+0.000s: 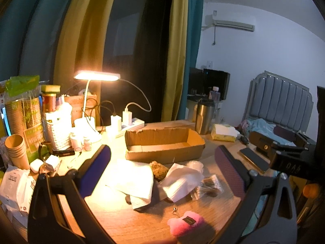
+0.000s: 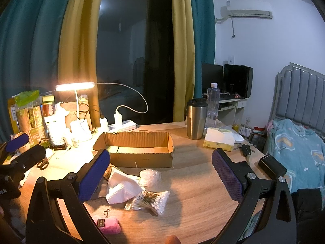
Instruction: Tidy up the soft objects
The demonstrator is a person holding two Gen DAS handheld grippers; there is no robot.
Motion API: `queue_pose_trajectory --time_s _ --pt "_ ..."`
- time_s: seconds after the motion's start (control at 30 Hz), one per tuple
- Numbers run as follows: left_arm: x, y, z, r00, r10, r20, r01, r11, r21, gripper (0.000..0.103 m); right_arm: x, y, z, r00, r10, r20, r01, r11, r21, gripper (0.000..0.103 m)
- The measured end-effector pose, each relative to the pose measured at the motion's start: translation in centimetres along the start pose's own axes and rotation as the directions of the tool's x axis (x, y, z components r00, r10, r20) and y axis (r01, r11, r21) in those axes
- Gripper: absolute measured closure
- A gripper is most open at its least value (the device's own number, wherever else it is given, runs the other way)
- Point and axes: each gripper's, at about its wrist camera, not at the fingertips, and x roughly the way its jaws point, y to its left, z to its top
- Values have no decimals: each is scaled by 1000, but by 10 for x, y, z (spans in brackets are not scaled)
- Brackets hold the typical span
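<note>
- Left hand-held gripper (image 1: 162, 172): jaws spread wide, nothing between them, hovering above the worktop (image 1: 126, 221); the soft pile sits centre frame between its fingers.
- Right hand-held gripper (image 2: 160, 174): likewise wide open, holding nothing, over the same pile.
- Cardboard box (image 2: 135, 149): open-topped, mid-frame behind the pile; looks empty.
- Soft items lie loose on the worktop: white cloths (image 2: 121, 187), bubble-wrap ball (image 2: 150, 177), bag of cotton swabs (image 2: 149, 200), brown fuzzy piece (image 1: 158, 169).
- Pink plush (image 1: 185, 222): bottom centre of the frame, nearest the camera, apart from the pile.
- Tissue pack (image 2: 219, 139): right of the box, beside the steel tumbler (image 2: 196, 119).
</note>
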Motion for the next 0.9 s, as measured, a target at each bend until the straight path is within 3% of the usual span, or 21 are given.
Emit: queue_pose_trajectory --time_s 0.3,0.5,0.77,0.9 --pt "24 -1 -22 995 -10 -96 10 1000 0 0 17 -3 -16 998 9 -55 -9 1000 2 1" --pt "41 -9 -46 982 -36 -186 37 999 1 0 29 -10 -28 995 4 -100 -3 1000 6 1" --pt "65 -11 -73 953 -45 -300 40 999 -25 0 43 -16 -47 988 12 -154 -10 1000 11 1" --pt "80 -15 -85 928 -48 -369 48 999 -10 0 52 -17 -56 983 21 -183 -18 1000 16 1"
